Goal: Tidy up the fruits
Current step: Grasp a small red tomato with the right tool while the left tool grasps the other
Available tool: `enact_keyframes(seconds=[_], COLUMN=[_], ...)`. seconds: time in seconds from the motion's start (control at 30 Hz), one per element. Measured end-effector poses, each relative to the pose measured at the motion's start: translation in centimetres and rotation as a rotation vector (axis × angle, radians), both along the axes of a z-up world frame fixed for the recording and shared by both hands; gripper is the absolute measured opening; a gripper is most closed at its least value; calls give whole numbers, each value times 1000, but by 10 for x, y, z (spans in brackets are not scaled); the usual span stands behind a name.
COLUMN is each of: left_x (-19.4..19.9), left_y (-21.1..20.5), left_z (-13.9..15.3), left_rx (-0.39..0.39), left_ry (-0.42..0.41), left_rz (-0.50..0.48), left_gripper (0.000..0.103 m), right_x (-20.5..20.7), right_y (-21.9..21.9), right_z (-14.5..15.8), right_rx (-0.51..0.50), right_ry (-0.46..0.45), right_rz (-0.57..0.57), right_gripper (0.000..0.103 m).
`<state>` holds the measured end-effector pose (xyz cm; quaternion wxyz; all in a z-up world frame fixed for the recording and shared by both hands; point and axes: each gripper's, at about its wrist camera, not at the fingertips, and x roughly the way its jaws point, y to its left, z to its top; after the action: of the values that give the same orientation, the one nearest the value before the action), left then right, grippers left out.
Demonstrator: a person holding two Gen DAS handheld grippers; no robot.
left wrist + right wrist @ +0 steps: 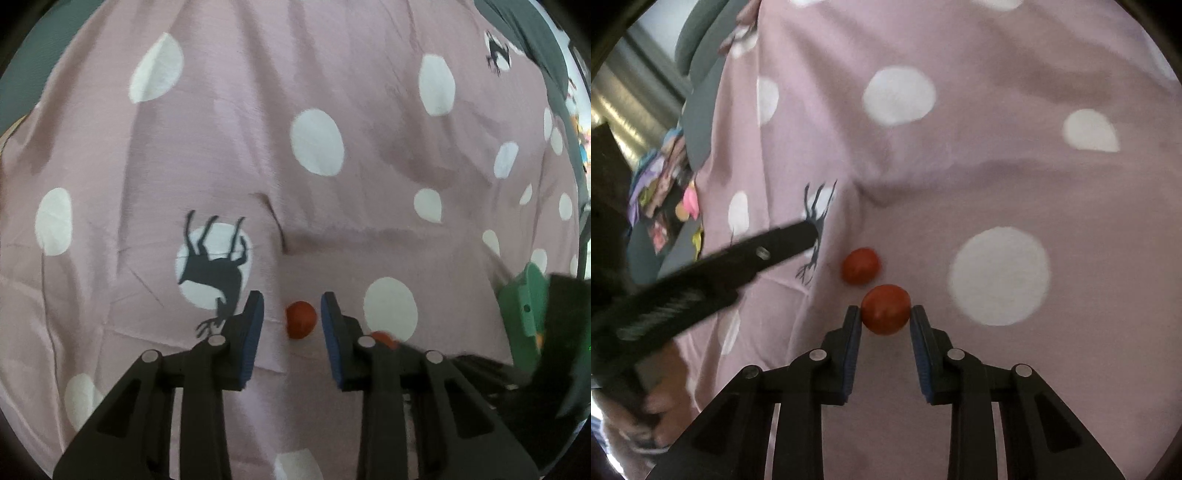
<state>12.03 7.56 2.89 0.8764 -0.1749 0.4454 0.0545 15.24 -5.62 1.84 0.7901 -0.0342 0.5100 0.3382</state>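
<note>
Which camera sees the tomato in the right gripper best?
The right wrist view: the tomato sits whole, centred between the right gripper's pads. The left wrist view shows only a red sliver of it, peeking from behind a finger of the left gripper.

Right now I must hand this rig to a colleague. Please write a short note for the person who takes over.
Right claw: shut on one small red fruit, pads pressing its sides.
Left claw: pads apart, holding nothing. The second red fruit lies on the pink dotted cloth between its fingers, untouched.
The two fruits sit close together near the deer print.
Done: one fruit gripped.
Left: grip the second, then carry both off; no container for them is clearly in view.
</note>
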Motion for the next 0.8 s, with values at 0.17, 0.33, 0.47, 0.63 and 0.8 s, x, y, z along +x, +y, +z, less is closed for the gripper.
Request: enact_keyframes(seconds=[0.17, 0.33, 0.47, 0.63, 0.8], left_x=[13, 21, 27, 34, 38], left_y=[-12, -29, -39, -48, -49], left_z=[-11, -17, -24, -33, -36], left_rx=[31, 123, 113, 207, 216], left_ry=[32, 41, 61, 83, 81], left_rz=[-30, -56, -87, -82, -69], left_gripper=[27, 27, 27, 27, 28], right_x=[-1, -4, -5, -7, -9], right_y=[-23, -30, -30, -32, -34], right_z=[20, 31, 37, 43, 45], right_rx=[34, 52, 64, 69, 64], right_ry=[-42, -71, -85, -104, -115], right_rz=[-38, -50, -48, -48, -50], right_gripper=[30, 30, 30, 30, 30])
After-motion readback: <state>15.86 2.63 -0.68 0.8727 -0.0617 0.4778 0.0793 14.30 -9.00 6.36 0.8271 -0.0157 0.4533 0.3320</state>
